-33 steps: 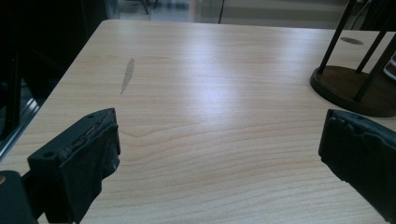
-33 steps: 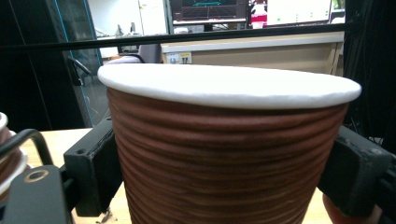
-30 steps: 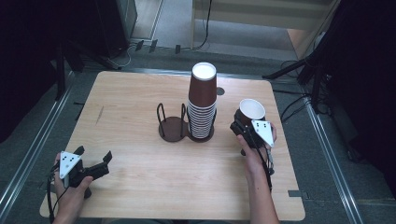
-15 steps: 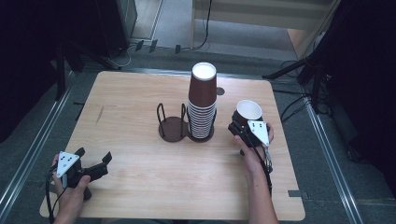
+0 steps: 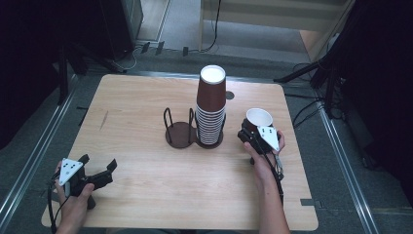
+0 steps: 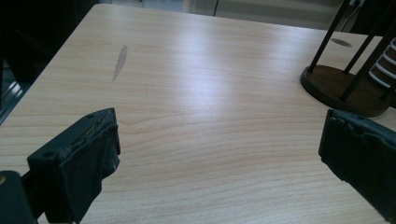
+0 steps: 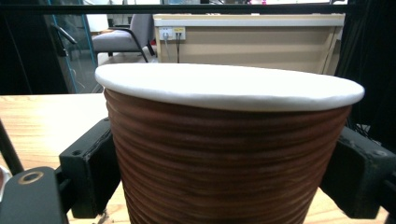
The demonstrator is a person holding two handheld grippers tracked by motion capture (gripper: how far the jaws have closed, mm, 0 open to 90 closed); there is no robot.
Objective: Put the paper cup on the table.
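A brown ribbed paper cup (image 5: 258, 118) with a white rim (image 7: 229, 86) stands upright at the table's right side. My right gripper (image 5: 249, 134) has it between its jaws; the black pads (image 7: 95, 163) sit close beside the cup's walls. These jaws have just been opening, and the grip looks loosened. A tall stack of brown cups (image 5: 211, 105) stands in a dark two-ring wire holder (image 5: 179, 132) at the table's middle. My left gripper (image 5: 97, 165) rests at the near left corner, jaws wide apart over bare wood (image 6: 210, 116) with nothing between them.
The holder's left ring (image 6: 338, 86) has no cups in it. A grey smear (image 6: 120, 60) marks the wood at the left. Dark stands and cables (image 5: 311, 73) surround the table's far and right sides, and a metal rail (image 5: 29, 161) runs along its left.
The right hand and cup have shifted only slightly; the cup stays between the jaws. The left gripper has not moved.
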